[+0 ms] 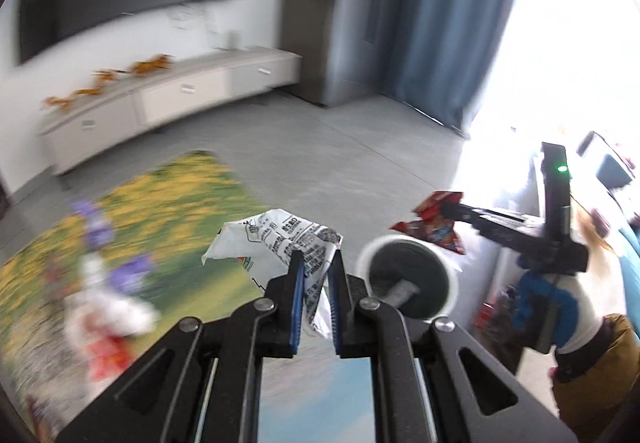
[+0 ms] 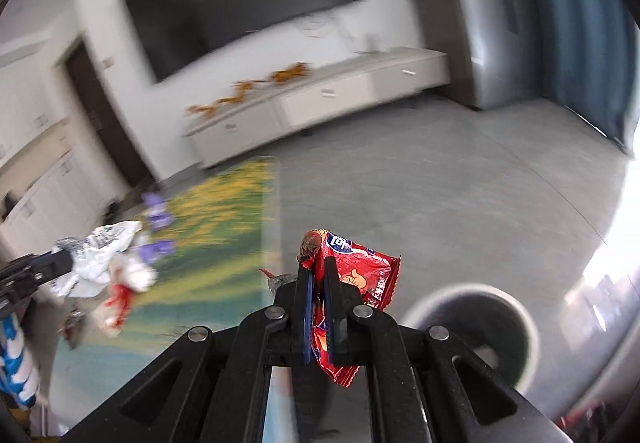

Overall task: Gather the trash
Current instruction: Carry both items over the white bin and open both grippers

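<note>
Left wrist view shows the left claw (image 1: 316, 275) clamped on a light, crumpled white wrapper (image 1: 276, 243) and the right claw (image 2: 318, 283) pinching a thin, slippery red packet (image 2: 352, 275) mid-body, both aloft near the bin (image 1: 408, 279).

Daylight floods in from the window (image 1: 560, 43) to the grippers' right, blown out white. Background smears with motion blur; fisheye edges bend and darken.
</note>
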A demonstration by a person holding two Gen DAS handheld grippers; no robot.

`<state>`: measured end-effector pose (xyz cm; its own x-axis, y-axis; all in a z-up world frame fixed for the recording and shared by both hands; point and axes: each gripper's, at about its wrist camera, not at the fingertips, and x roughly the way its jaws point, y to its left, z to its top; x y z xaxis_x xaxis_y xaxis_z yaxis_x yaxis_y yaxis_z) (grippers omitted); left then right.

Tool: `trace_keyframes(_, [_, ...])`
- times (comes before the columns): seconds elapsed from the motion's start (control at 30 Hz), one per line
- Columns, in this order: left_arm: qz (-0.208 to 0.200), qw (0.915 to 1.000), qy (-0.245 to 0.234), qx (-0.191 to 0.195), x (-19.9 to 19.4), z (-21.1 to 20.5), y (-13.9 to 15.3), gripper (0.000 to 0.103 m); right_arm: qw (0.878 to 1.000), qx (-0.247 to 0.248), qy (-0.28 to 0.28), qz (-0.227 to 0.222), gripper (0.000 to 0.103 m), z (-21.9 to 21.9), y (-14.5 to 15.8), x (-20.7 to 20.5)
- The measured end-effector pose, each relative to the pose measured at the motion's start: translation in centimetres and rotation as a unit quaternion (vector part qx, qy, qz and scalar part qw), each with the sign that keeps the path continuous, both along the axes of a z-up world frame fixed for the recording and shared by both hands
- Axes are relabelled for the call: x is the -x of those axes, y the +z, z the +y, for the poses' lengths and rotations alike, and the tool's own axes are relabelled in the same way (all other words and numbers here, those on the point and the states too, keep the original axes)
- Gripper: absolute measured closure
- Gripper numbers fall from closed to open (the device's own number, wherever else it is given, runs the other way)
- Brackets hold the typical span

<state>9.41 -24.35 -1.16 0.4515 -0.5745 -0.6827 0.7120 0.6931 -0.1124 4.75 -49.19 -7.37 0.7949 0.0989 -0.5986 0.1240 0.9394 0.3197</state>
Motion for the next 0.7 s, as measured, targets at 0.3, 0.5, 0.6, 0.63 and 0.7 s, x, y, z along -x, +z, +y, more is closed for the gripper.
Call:
trace_keyframes(0.3, [0.105,0.9906,-0.086,-0.016,-1.2,-16.1,-5.5,0.092,0.99,-0.035,-0.111,0.083,0.096,-10.0,-6.8,2.0])
trace_keyframes(0.5, [0.143,0.9854,-0.088,-0.029,-2.3,-21.9,-9.0,0.084,0.983,-0.052,-0.131,0.119,0.091,-12.9,-10.2,1.3])
trace_keyframes(0.6, [0.157,0.9833,-0.087,-0.029,-3.0,-23.2,-10.1,0.071,0.981,-0.049,-0.141,0.127,0.072,-13.3,-11.0,1.4])
trace_keyframes(0.63, [0.16,0.9829,-0.087,-0.028,-3.0,-23.6,-10.5,0.067,0.98,-0.049,-0.145,0.128,0.069,-13.6,-11.1,1.6])
trace_keyframes(0.7, [0.164,0.9822,-0.088,-0.025,-3.1,-23.6,-10.7,0.061,0.98,-0.041,-0.148,0.125,0.067,-13.9,-11.1,2.0])
